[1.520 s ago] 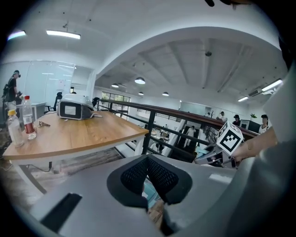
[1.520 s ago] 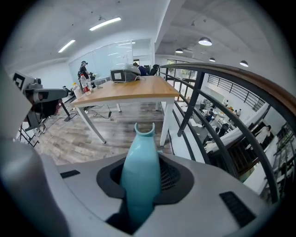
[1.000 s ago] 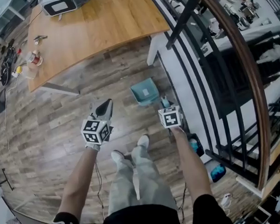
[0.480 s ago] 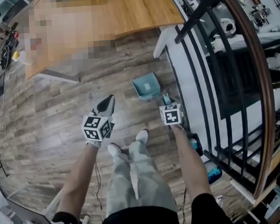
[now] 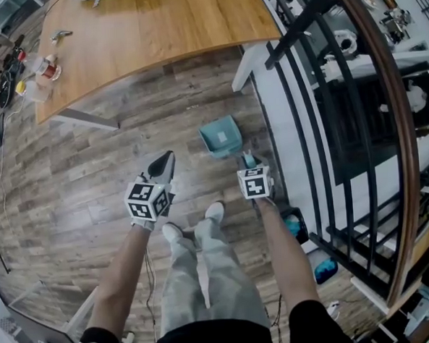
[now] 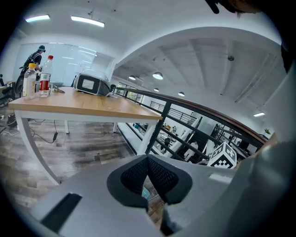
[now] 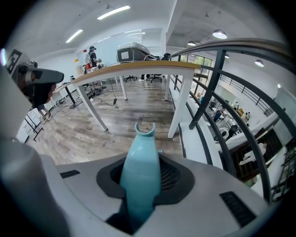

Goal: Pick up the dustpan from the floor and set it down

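The teal dustpan (image 5: 221,136) hangs over the wood floor, just in front of the person's feet. Its handle (image 5: 248,159) runs back into my right gripper (image 5: 250,166), which is shut on it. In the right gripper view the teal handle (image 7: 140,172) stands up between the dark pads, with its hooked end on top. Whether the pan touches the floor I cannot tell. My left gripper (image 5: 163,163) is to the left of the dustpan, apart from it. Its jaws are shut, the pads (image 6: 159,176) meet and nothing is between them.
A wooden table (image 5: 155,33) with white legs (image 5: 241,67) stands ahead, with bottles (image 6: 44,82) and a device on it. A black railing (image 5: 306,125) with a brown handrail runs along the right. Blue objects (image 5: 296,226) lie at its foot. The person's shoes (image 5: 215,212) are just behind the dustpan.
Both grippers have sunk a little toward the floor, the right one carrying the dustpan with it. The head camera has shifted too.
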Tool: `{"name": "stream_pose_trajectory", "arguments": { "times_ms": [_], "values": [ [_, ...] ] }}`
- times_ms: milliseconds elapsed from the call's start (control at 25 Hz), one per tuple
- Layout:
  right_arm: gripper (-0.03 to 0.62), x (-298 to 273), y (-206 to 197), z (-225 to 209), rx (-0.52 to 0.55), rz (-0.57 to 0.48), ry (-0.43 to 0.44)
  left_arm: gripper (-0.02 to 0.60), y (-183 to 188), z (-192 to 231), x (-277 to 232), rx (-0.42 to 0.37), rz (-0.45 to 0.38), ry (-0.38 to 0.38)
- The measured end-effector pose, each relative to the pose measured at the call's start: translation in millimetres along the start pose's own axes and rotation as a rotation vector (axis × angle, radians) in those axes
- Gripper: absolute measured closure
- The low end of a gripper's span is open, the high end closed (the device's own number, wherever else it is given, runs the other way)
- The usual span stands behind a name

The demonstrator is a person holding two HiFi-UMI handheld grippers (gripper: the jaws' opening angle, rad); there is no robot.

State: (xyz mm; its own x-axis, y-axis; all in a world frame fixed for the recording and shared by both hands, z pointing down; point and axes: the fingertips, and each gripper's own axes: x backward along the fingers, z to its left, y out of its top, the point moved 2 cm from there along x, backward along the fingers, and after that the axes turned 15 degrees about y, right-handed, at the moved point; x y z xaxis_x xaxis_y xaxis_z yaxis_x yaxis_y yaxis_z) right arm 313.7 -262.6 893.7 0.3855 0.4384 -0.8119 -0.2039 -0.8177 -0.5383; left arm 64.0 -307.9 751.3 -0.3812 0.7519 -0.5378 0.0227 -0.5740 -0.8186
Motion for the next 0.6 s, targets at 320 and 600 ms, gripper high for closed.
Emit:
{"name": "stream_pose_trajectory", "arguments": {
  "times_ms": [320,600],
  "values": [
    [0.464,-5.6,-1.8,6.2,-0.031,0.021,-0.024,0.583,4.4,1.8,4.2,0.008,-0.001,-0.009],
    [0.381,-3.0,2.3,4.8,-0.063,0.013,-0.019,0.583,9.0,10.8,13.0,-0.008,-0.003,-0.018]
  ]
}}
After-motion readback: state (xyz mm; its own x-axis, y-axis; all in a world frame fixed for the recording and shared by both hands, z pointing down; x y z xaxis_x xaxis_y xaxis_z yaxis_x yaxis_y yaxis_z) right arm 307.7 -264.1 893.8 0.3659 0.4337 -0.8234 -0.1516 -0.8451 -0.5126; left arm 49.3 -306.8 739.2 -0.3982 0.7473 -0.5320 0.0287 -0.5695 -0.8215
